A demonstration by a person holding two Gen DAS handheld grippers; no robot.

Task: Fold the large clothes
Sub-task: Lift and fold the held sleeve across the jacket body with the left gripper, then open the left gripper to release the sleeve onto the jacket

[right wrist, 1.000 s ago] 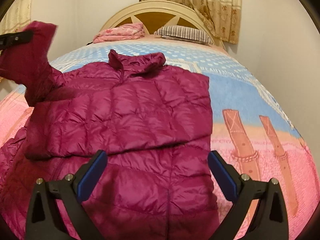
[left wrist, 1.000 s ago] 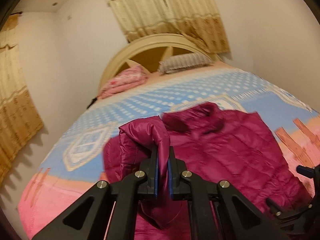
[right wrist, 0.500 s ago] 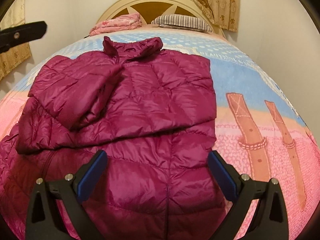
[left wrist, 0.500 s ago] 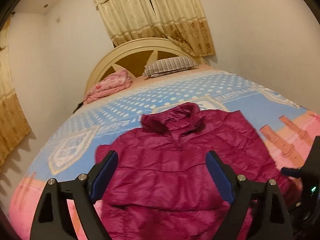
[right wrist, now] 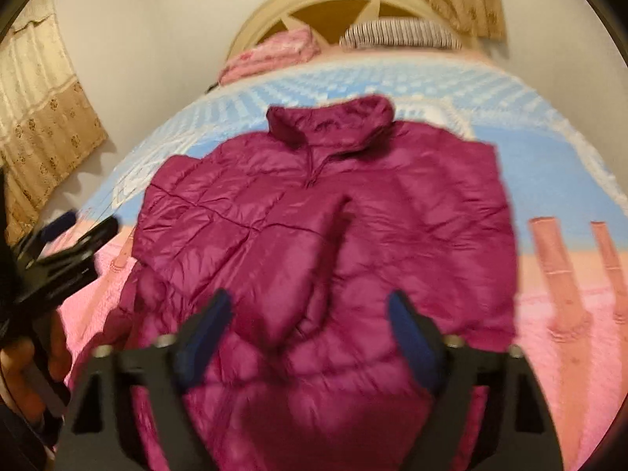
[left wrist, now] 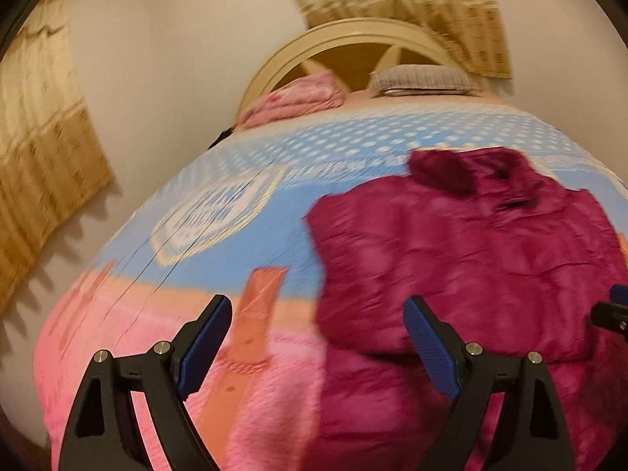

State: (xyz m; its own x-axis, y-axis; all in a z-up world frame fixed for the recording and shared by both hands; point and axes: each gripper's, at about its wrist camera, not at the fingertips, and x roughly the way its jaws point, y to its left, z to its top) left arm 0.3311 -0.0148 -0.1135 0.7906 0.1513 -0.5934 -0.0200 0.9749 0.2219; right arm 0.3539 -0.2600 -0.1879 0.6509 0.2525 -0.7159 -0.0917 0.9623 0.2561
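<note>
Jacket [right wrist: 353,227] flat on bed [left wrist: 235,204], sleeves folded across front. Left claw [left wrist: 318,349] spread wide, empty, over jacket's edge. Right claw [right wrist: 310,333] spread, empty, above hem.

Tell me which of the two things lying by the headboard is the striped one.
The pillow, on the right side of the headboard. It has dark and light stripes; the folded blanket to its left is plain pink.
</note>
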